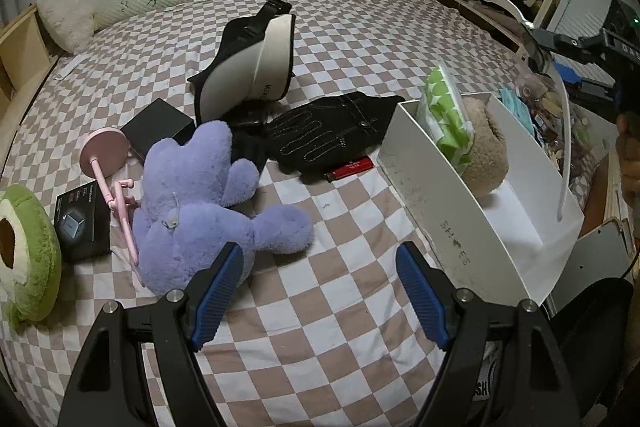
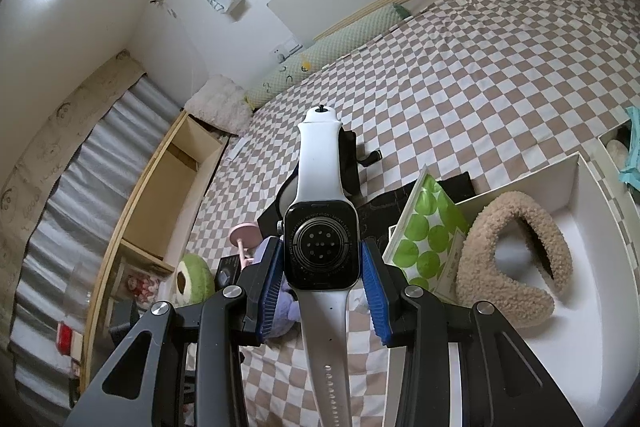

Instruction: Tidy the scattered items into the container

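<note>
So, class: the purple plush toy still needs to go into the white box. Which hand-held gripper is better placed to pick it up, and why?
Left. The left hand-held gripper is open and empty, right beside the purple plush toy. The right hand-held gripper is shut on the watch, near the white box.

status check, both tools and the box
Left tool open, empty, beside purple plush. Right tool shut on smartwatch, beside white box. Nothing blocking.

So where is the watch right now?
The watch is clamped between the right gripper's fingers, held up over the bed. In the left wrist view its white strap hangs above the white box, at the right.
</note>
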Demonstrator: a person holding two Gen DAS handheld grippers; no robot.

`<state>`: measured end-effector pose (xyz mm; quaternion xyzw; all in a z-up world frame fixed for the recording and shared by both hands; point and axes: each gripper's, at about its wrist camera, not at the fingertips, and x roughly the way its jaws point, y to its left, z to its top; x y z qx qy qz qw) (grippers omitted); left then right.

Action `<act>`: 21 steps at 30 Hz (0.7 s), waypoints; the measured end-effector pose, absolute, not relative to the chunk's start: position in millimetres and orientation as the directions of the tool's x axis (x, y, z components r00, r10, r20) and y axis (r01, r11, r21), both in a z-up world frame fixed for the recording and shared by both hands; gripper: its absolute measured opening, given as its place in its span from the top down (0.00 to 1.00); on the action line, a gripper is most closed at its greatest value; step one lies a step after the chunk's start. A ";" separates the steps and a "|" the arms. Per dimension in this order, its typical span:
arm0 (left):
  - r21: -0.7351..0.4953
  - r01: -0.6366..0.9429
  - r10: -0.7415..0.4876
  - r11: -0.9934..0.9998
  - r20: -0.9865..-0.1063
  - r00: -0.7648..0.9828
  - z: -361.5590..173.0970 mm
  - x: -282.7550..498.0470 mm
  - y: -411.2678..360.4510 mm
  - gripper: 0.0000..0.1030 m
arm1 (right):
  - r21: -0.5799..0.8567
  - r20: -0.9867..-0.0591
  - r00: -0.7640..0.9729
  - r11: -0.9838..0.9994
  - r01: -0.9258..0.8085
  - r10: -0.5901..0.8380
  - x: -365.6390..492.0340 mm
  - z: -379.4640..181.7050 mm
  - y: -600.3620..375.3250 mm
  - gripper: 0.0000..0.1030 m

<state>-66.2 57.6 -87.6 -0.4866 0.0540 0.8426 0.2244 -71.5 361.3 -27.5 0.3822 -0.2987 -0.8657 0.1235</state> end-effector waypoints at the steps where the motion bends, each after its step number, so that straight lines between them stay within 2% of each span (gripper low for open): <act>1: -0.128 -0.426 0.323 -0.896 -0.846 -0.425 -88.4 -67.3 56.9 0.24 | 0.611 -0.589 -0.676 -0.791 -0.014 -0.443 -71.7 -27.6 360.9 0.61; 21: -0.106 -0.455 0.314 -0.884 -0.856 -0.411 -91.3 -62.4 62.9 0.23 | 0.593 -0.608 -0.666 -0.805 -0.020 -0.432 -70.3 -31.7 362.8 0.61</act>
